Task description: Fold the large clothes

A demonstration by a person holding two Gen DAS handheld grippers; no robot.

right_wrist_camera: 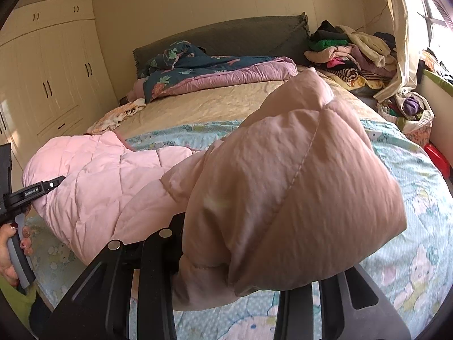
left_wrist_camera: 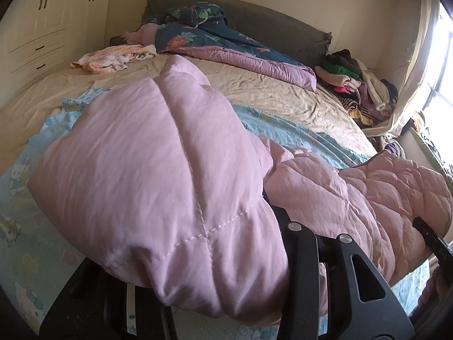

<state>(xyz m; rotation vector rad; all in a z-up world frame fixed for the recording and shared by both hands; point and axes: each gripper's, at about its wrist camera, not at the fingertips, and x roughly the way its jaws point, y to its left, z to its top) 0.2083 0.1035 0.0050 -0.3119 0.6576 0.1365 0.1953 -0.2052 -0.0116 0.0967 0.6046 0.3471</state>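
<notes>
A pink quilted padded garment (left_wrist_camera: 158,153) lies across the foot of the bed, with both of its ends raised. My left gripper (left_wrist_camera: 215,226) is shut on one end; the cloth bulges over the jaws and hides the fingertips. Seen from the right wrist, the same pink garment (right_wrist_camera: 288,187) bunches in my right gripper (right_wrist_camera: 249,226), which is shut on the other end. The middle of the garment sags onto the light blue cartoon blanket (right_wrist_camera: 407,187). The left gripper's body (right_wrist_camera: 42,188) shows at the left edge of that view, with a hand (right_wrist_camera: 11,257) on its handle.
The bed has a beige sheet (left_wrist_camera: 271,90). At its head lie a dark floral quilt (left_wrist_camera: 209,36) and a grey headboard (right_wrist_camera: 235,36). A pile of clothes (left_wrist_camera: 356,82) sits at the right, by the curtain and window. Wardrobe doors (right_wrist_camera: 51,85) stand at the left. A small striped cloth (left_wrist_camera: 113,58) lies on the sheet.
</notes>
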